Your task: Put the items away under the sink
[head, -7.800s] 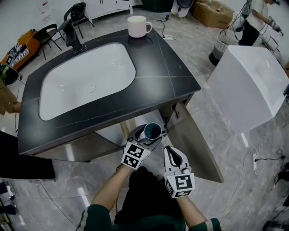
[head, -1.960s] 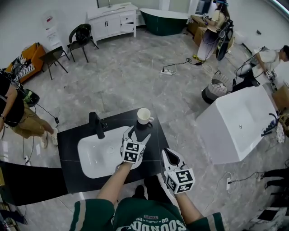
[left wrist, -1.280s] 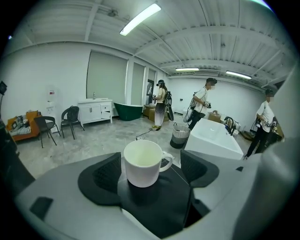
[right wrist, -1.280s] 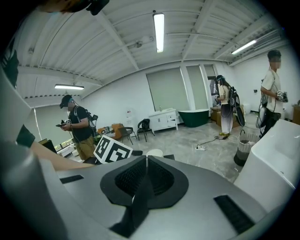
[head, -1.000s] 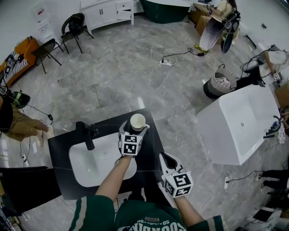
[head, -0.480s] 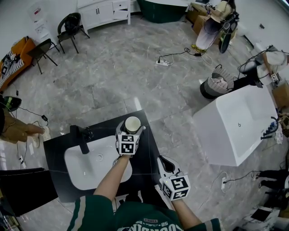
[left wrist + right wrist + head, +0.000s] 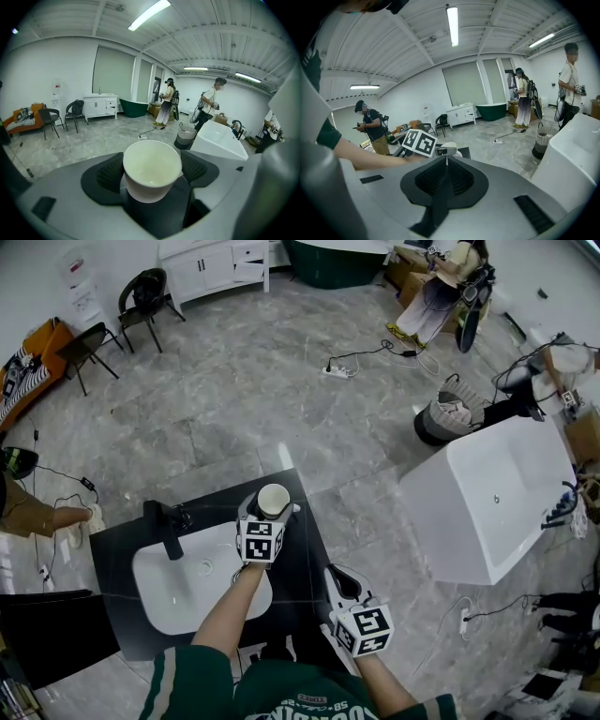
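Near the counter's (image 7: 305, 545) far edge, left gripper (image 7: 268, 517) grips mug (image 7: 274, 499).

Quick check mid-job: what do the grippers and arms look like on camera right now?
The left gripper and right gripper both have light grey shells with black ribbed pads. Each carries a white cube with black square markers. No cables show. The person wears a dark green short-sleeved shirt.

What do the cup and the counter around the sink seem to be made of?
The cup looks like glazed ceramic: white, smooth, slightly glossy, thick rim. The counter seems dark stone or a stone-look slab: matte black, faint pale lines.
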{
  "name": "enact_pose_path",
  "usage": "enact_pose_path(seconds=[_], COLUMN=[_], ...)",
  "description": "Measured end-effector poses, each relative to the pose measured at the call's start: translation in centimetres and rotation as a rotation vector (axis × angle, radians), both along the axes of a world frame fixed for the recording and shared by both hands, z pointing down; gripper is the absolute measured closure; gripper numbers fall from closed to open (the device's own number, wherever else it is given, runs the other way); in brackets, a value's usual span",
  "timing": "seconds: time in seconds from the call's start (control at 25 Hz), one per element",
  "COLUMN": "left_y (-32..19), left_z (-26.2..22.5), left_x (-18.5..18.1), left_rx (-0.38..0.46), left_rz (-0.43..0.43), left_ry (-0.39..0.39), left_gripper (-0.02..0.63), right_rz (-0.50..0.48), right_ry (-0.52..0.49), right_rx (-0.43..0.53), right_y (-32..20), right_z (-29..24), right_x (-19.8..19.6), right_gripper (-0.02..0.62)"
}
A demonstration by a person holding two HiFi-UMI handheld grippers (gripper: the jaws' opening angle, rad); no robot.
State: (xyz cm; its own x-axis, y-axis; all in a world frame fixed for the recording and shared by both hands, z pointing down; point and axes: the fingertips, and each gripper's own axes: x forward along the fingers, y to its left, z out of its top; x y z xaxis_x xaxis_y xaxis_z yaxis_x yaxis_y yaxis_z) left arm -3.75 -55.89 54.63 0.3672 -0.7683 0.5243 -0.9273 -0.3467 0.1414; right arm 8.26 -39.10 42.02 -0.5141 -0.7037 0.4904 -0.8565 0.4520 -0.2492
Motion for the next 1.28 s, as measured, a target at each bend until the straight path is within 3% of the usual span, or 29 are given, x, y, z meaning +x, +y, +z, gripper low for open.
enact_pose_path(seconds=[0.4, 0.8, 1.28], left_y=[2.9, 8.1, 17.6], left_z=[-1.0, -5.7, -11.8], left_x=[0.8, 1.3, 1.4], left_rx=[0.006, 0.065, 0.127], left_rz=[0.067, 0.125, 0.222], left_ry=[-0.001, 0.027, 0.051], left_gripper=[0.213, 0.213, 0.215], right_rz=[-0.001, 0.018, 0.047], right_ry=[-0.010, -0.013, -0.007], right_rx=[0.009, 0.060, 0.126], right_y=[1.7, 5.4, 13.7], right_z=[-0.5, -3.2, -6.8], right_x=[-0.3, -1.1, -2.6], right_gripper=[0.552, 0.552, 0.552])
